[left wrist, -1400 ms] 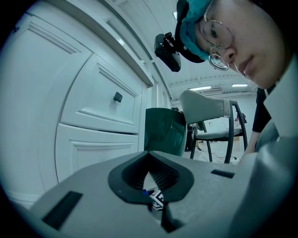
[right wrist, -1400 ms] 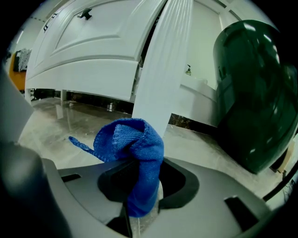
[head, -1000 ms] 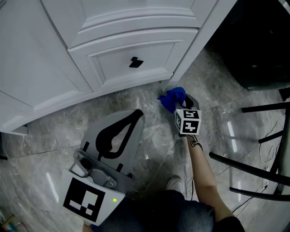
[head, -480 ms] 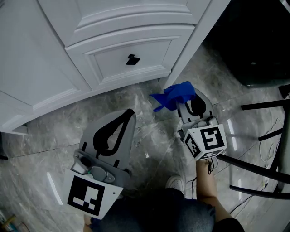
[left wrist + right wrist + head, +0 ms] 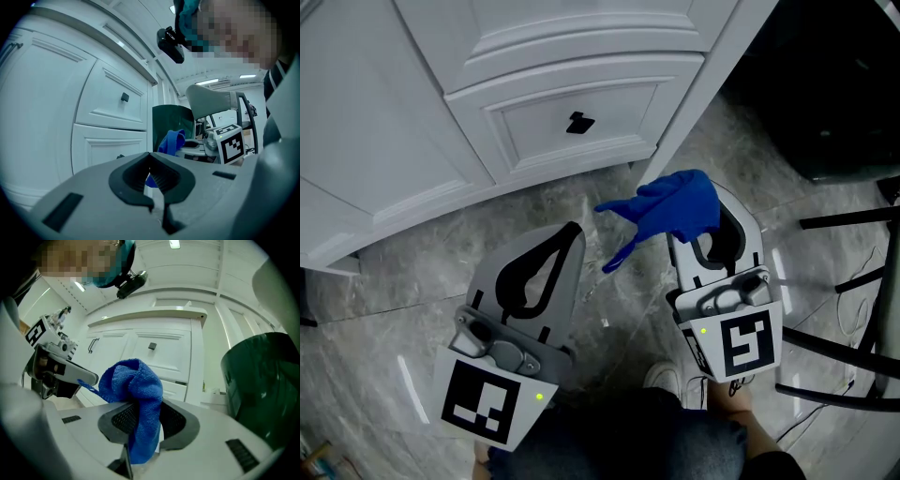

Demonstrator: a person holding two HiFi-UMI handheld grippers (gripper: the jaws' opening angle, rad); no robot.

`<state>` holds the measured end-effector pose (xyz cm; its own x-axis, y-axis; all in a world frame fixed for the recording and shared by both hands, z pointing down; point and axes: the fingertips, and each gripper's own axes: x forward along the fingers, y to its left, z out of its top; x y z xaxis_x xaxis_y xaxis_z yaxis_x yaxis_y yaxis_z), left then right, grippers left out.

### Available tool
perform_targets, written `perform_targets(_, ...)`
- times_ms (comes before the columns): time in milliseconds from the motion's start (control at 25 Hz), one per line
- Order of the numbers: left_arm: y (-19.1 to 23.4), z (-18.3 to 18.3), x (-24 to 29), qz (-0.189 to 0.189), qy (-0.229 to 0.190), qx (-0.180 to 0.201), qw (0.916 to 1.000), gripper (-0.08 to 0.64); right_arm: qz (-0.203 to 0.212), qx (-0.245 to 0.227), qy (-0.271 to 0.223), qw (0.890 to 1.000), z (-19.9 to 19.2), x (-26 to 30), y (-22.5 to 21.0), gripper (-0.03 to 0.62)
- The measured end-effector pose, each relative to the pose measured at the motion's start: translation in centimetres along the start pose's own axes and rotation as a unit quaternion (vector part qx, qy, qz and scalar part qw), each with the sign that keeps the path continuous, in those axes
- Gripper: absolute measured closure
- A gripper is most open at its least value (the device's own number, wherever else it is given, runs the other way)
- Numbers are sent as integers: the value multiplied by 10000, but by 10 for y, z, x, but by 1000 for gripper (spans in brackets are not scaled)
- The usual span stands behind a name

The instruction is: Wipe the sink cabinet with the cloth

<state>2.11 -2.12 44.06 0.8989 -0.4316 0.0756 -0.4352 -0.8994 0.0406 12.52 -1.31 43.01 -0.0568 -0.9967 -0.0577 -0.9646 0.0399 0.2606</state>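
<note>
Ahead of both my tongs stands the white panelled sink cabinet (image 5: 412,141), and under them runs the grey marbled stone floor (image 5: 384,291). My left tongs (image 5: 573,234) are pressed together at the tips with nothing between them, held short of the cabinet's lower drawer. My right tongs (image 5: 143,425), just beside the left pair, are clamped on the bright blue microfibre cloth (image 5: 680,208), which bunches up over their tips and trails a loose corner toward my left tongs, apart from the cabinet.
</note>
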Motion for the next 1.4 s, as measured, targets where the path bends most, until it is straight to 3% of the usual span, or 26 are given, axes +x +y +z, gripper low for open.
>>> perform_targets(440, 6, 1, -5, 94, -9, -4, 10000, 557, 470, 270, -232, 9983, 18, 3, 29, 476)
perform_targets(880, 6, -8, 2, 47, 118, 23, 9999, 557, 341, 323, 1, 9989, 2, 8, 26, 476)
perform_targets(1240, 31, -11, -4, 297, 196, 260, 9990, 557, 395, 273, 60, 9988, 3, 16, 24, 476)
perform_targets(1400, 60, 19, -11, 613, 61, 404, 9973, 557, 458, 379, -1, 9982, 27, 19, 10, 476)
